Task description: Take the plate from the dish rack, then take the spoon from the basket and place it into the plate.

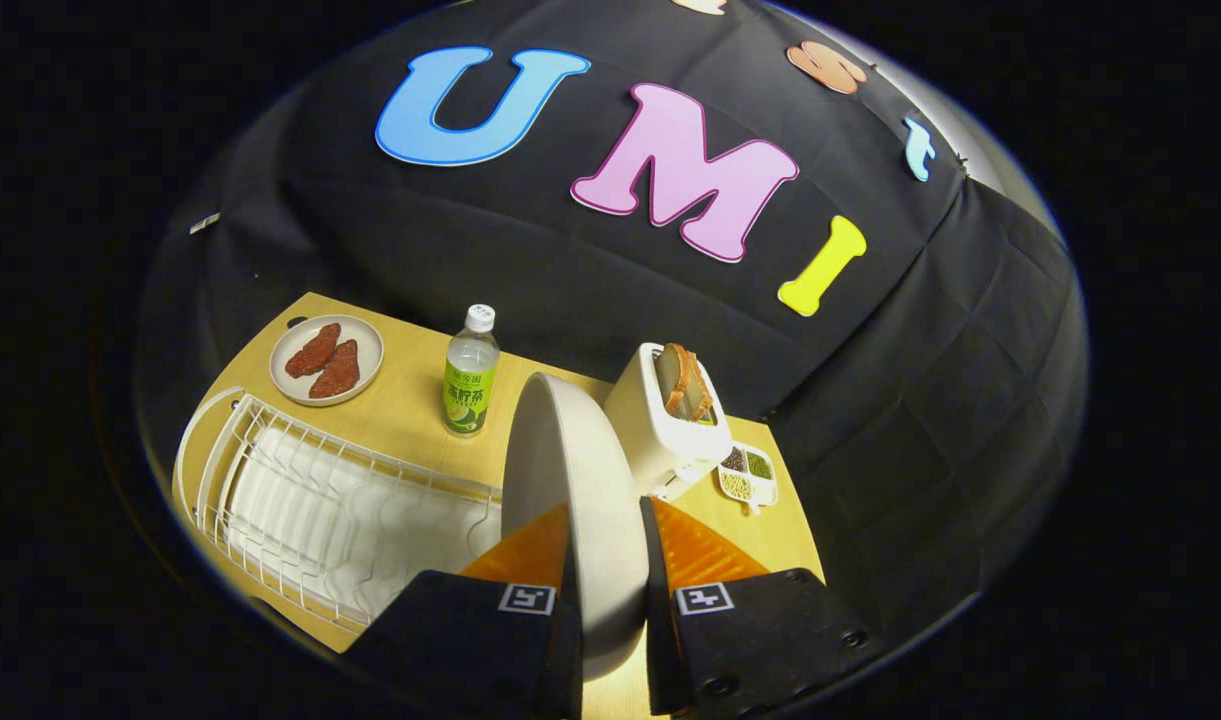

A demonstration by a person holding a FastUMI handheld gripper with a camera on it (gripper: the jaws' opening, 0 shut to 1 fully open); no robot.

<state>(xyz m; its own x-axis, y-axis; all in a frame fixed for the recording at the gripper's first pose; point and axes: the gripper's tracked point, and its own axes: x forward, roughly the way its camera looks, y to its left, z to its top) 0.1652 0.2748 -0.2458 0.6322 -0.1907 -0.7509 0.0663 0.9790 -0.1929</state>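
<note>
- Two broad wedge-shaped fingers on the gripper, inner faces ribbed.
- Dark blocky mounts behind, each bearing a square black-and-white marker.
- Small round screws, seemingly, on one mount.

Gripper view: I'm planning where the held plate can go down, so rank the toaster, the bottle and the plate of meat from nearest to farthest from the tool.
The tool is shut on the white plate.
1. Toaster, just beyond the fingers, beside the plate.
2. Bottle, farther back on the other side.
3. Plate of meat, at the table's far corner, past the dish rack.

Matt pale plate; white coated-wire dish rack; light wood-look table; clear plastic bottle.
</note>
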